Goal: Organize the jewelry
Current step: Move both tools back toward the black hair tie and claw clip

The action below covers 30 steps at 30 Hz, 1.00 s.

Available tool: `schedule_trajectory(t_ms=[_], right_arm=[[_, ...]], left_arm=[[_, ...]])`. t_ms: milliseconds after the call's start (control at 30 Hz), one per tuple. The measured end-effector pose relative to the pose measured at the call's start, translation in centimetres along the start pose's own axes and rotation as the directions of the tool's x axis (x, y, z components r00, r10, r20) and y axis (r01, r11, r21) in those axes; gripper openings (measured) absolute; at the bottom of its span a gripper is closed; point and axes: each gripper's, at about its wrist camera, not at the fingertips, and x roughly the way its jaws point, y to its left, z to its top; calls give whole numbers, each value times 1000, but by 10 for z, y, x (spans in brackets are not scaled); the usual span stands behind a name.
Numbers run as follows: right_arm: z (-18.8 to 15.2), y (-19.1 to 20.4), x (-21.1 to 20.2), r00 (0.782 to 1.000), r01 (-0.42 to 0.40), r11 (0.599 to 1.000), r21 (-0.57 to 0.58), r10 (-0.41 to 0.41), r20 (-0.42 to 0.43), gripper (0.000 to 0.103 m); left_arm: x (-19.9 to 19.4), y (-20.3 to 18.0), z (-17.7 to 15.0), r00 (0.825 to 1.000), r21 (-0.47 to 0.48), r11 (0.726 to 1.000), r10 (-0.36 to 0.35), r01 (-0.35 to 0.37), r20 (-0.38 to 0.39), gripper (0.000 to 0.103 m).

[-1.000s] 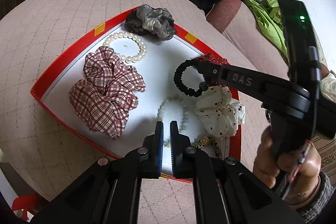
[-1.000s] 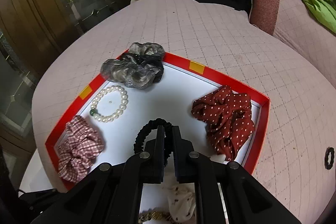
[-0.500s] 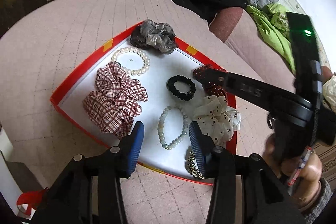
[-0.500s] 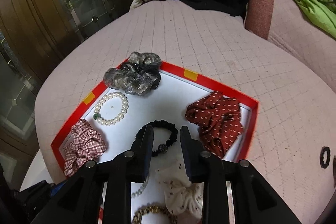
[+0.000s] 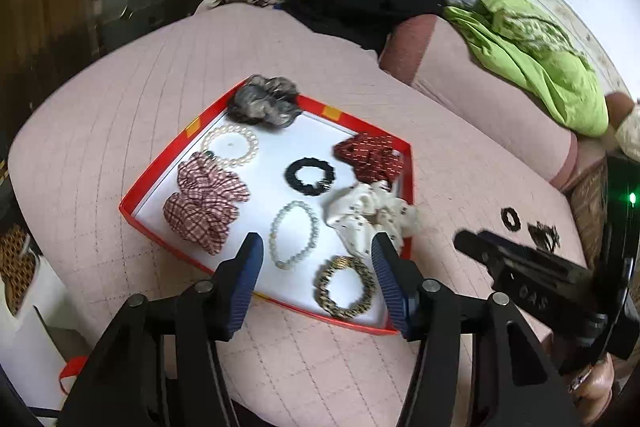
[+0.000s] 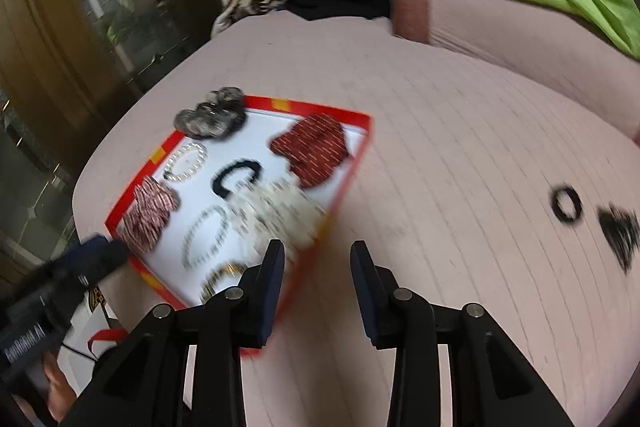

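Left gripper (image 5: 318, 259) above near edge of red tray (image 5: 152, 167), jaws just been opening, nothing between. Right gripper (image 6: 318, 267) over pink quilt right of tray, likewise opening, empty. Black hair tie (image 5: 310, 176) lies mid-tray; pale bead bracelet (image 5: 294, 239) nearer.

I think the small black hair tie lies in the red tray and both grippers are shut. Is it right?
Not quite. The black hair tie does lie in the red tray, but the left gripper and right gripper are open and empty, having just been opening, as both wrist views show.
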Motion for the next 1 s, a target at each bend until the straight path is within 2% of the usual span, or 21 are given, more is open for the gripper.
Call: schedule_trajectory(t_ms=[500, 600, 1000], right_arm=[[-84, -89, -78, 993, 112, 983, 142, -118, 30, 43], [-101, -106, -90, 989, 137, 975, 172, -146, 36, 46], [-151, -170, -126, 974, 193, 927, 323, -220, 50, 48]], left_arm=[[-24, -93, -34, 1000, 214, 977, -1, 6, -22, 60], [-25, -109, -43, 999, 251, 968, -4, 13, -37, 61], [-34, -174, -80, 998, 393, 919, -14, 39, -65, 61]])
